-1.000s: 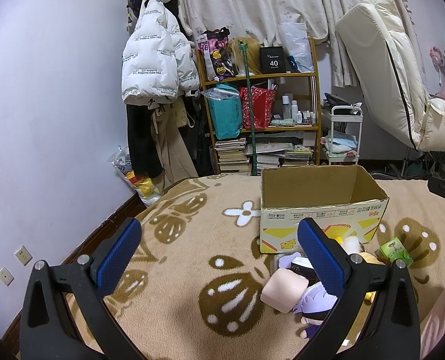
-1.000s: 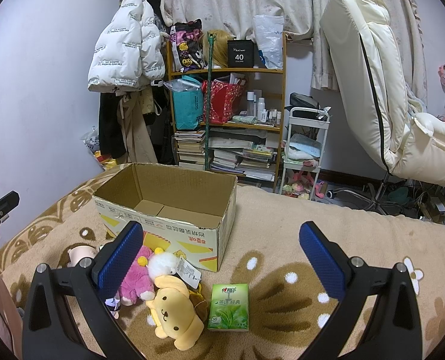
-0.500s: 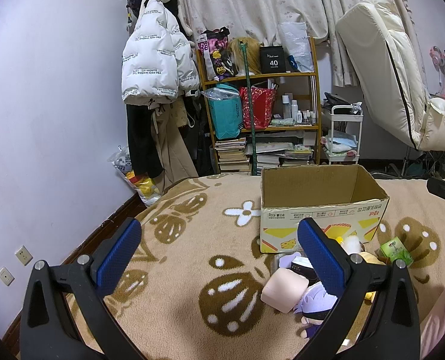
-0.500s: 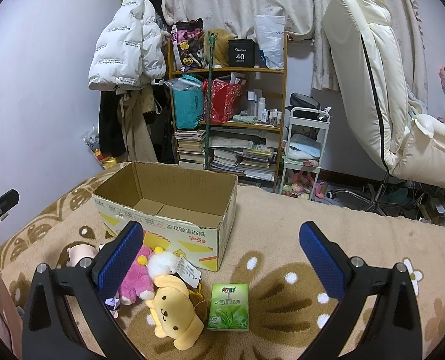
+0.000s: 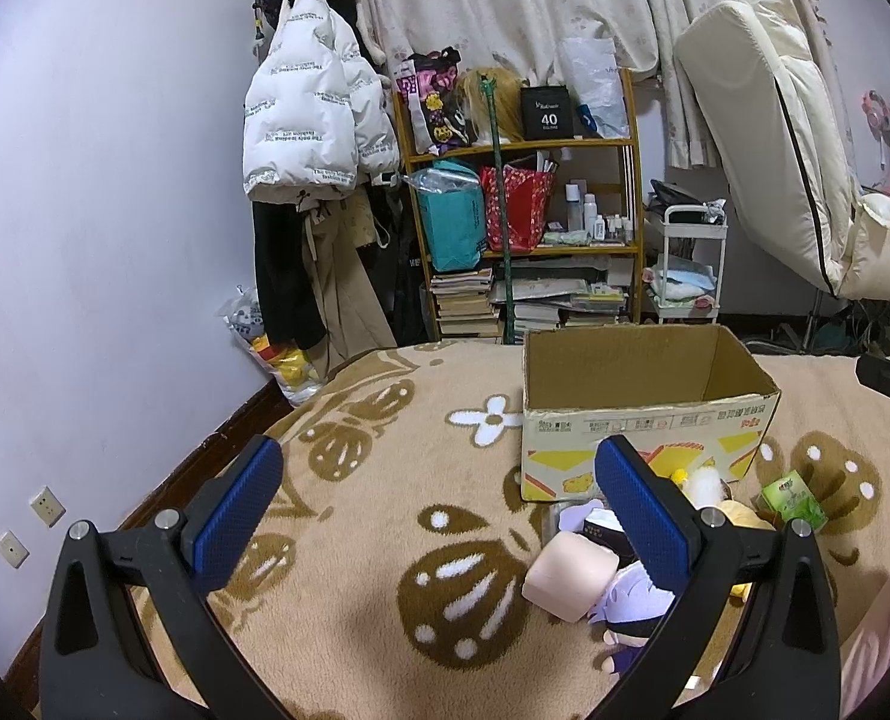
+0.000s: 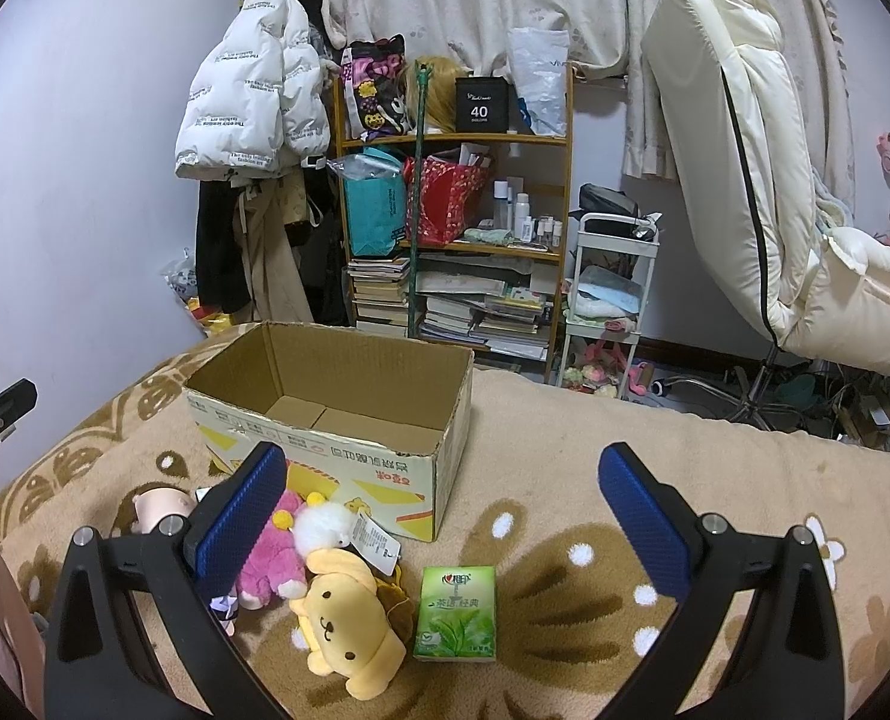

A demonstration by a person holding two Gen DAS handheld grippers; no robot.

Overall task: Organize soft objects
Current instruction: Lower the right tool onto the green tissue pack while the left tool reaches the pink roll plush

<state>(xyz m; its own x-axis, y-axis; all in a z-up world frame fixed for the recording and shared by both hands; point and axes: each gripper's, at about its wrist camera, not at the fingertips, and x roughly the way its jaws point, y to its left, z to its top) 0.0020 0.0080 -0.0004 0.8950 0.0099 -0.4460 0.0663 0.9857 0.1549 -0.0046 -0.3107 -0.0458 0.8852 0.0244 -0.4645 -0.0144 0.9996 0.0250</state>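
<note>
An open, empty cardboard box [image 6: 330, 414] [image 5: 643, 408] stands on a tan patterned blanket. In front of it lies a pile of soft toys: a yellow dog plush [image 6: 348, 624], a pink plush [image 6: 270, 564], a white fluffy one [image 6: 324, 531], and a purple-haired doll with a peach cushion [image 5: 571, 576]. A green tissue pack [image 6: 457, 612] lies beside the yellow dog. My right gripper [image 6: 441, 510] hovers open above the tissue pack and toys. My left gripper [image 5: 438, 501] is open over bare blanket, left of the pile. Neither holds anything.
A cluttered shelf [image 6: 451, 228] with books and bags stands behind the blanket [image 5: 348, 480]. Coats [image 5: 312, 132] hang at the left wall. A white cart [image 6: 613, 294] and a cream reclined chair [image 6: 763, 192] are at the right. A person's pink sleeve [image 5: 883, 648] shows at the edge.
</note>
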